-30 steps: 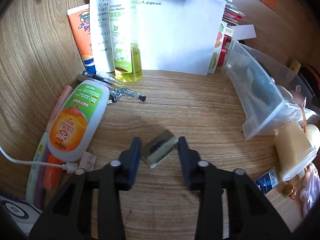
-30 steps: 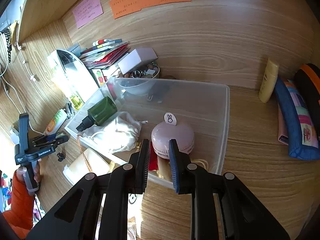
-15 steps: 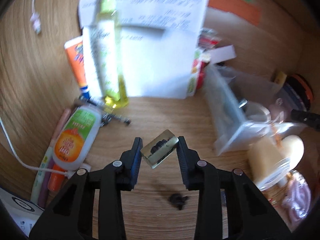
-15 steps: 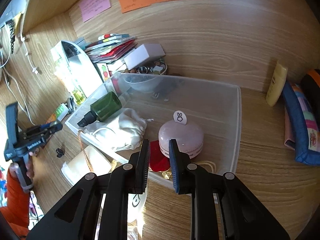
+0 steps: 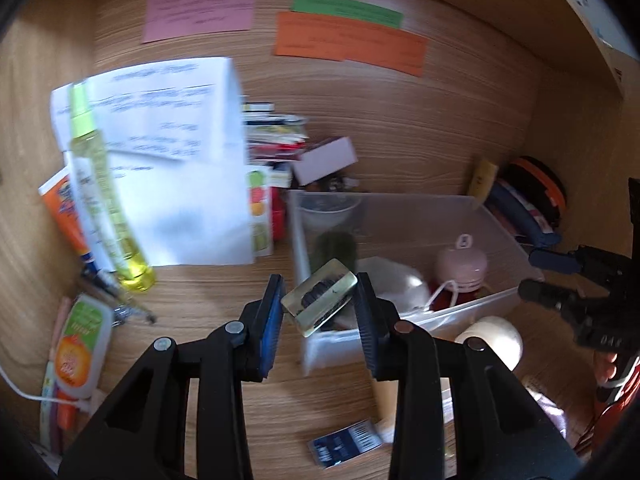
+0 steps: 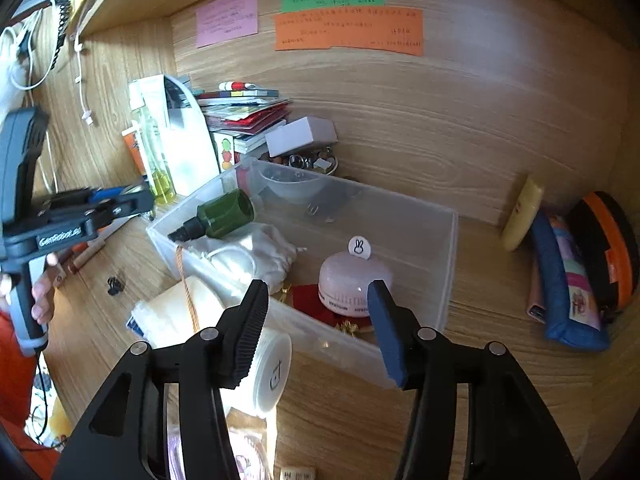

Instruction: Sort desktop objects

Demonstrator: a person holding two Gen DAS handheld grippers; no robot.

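Observation:
My left gripper (image 5: 320,300) is shut on a clear yellowish resin block (image 5: 320,298) with a dark insect inside, held in the air just left of the near corner of the clear plastic bin (image 5: 400,204). The bin (image 6: 450,240) holds a green bottle (image 6: 224,216), a white cloth pouch (image 6: 248,258), a pink round case (image 6: 352,280) and a small bowl (image 6: 292,186). My right gripper (image 6: 316,320) is open and empty, above the bin's near wall. The left gripper also shows in the right wrist view (image 6: 120,200).
White papers (image 5: 168,168), a yellow spray bottle (image 5: 108,208), an orange tube (image 5: 64,208), an OFF bottle (image 5: 80,344) and pens lie at the left. A small black clip (image 6: 113,285) lies on the desk. Pencil cases (image 6: 572,276) stand at the right. A white jar (image 6: 272,368) sits before the bin.
My left gripper has lifted and swung right with the resin block, toward the bin. My right gripper has opened wide and drawn back a little.

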